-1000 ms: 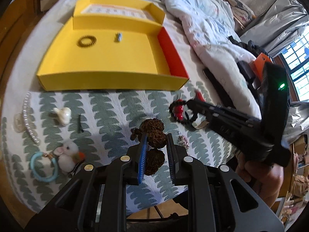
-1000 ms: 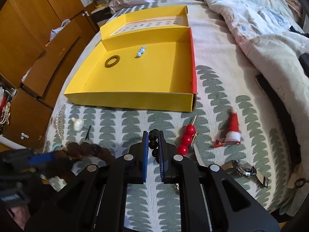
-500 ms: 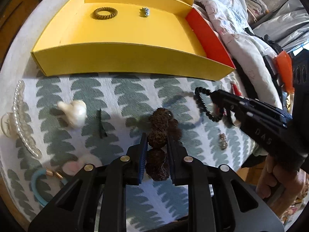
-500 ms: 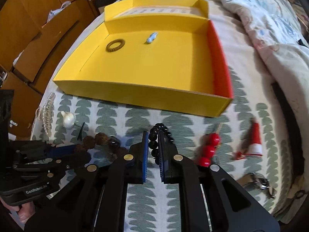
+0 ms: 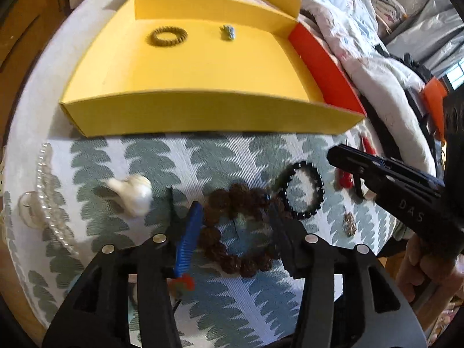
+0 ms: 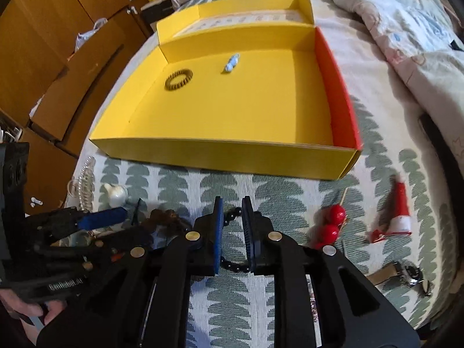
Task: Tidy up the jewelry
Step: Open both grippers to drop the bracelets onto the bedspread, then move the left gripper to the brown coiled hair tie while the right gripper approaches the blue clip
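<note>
The shallow yellow cardboard tray with a red side wall (image 6: 333, 110) lies on the leaf-patterned bedspread (image 5: 203, 156), holding only a coiled olive hair tie (image 6: 179, 79) and a small pale-blue charm (image 6: 232, 63). In front of it, on the cloth, the left gripper (image 5: 235, 220) stands spread wide around a chunky brown knobbly-bead bracelet (image 5: 232, 232), released; just beside it the right gripper (image 6: 232, 229) is parted, a slim glossy black bead bracelet (image 6: 232, 264) lying loose between its jaws. Both loops look light and floppy, the black beads probably slippery, so pinching across one side of the strand should hold best.
</note>
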The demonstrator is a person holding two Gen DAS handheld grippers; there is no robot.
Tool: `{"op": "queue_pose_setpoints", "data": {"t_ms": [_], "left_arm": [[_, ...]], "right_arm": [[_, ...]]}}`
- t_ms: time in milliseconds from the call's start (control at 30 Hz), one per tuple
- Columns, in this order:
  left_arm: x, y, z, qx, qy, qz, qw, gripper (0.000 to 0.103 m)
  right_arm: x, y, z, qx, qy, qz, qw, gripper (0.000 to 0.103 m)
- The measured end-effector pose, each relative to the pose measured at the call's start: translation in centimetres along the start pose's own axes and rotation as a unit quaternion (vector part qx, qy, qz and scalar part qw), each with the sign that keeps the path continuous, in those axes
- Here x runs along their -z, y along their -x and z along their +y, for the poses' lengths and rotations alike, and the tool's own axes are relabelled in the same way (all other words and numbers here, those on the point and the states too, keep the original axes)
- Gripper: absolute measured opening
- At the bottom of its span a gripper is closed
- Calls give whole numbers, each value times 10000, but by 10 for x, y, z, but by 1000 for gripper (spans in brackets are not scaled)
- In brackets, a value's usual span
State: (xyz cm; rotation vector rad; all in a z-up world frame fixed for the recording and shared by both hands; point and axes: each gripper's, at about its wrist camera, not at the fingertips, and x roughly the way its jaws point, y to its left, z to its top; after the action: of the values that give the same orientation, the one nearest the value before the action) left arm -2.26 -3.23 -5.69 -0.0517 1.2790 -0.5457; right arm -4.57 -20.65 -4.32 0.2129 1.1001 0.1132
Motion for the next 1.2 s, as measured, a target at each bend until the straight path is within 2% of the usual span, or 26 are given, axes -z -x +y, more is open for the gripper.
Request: {"op": "queue_pose_setpoints", "data": {"t_ms": [67,133,233,300,433,467,533,600,667,933,1000,1200], "left_arm": [[-2,10,-2,26,-24,-143,9999,50],[-5,22,-3,27,-18,-303,9995,60],[-8,42,-6,69,-51,-564,9984,68],[-12,52,-5,-14,11,-700,9975,73],[-33,75,-1,-54,91,-972,9952,85],[-38,79,3,-85,154,-1029,9945,86],[-57,85,11,-80,331,-1140,9929,86],[-74,81,15,-22,369,-1118,9930,86],[-89,70,19,-68,489,-1004,9937,86],[-143,0,37,-171,760,-446,9960,86],[-151,-9,37,-81,732,-389,9965,86],[-170,-32,52,-159,749,-293,9966,86]], "right_arm": [[-2,8,-1,6,-13,-119,9999,20],[-5,16,-2,17,-14,-237,9997,20],[-8,29,-6,-101,-40,-445,9990,25],[-10,39,-9,-151,-34,-647,9978,36],[-21,50,-17,-156,-60,-959,9953,51],[-26,51,-18,-76,-97,-988,9950,55],[-36,51,-19,-51,-51,-1066,9943,55],[-47,47,-17,-139,51,-1130,9935,57],[-60,36,-16,-2,68,-1015,9948,57],[-115,-10,-22,-179,-84,-826,9964,57],[-127,-17,-21,-108,-92,-799,9967,57],[-173,-34,-25,-173,-191,-720,9971,57]]}}
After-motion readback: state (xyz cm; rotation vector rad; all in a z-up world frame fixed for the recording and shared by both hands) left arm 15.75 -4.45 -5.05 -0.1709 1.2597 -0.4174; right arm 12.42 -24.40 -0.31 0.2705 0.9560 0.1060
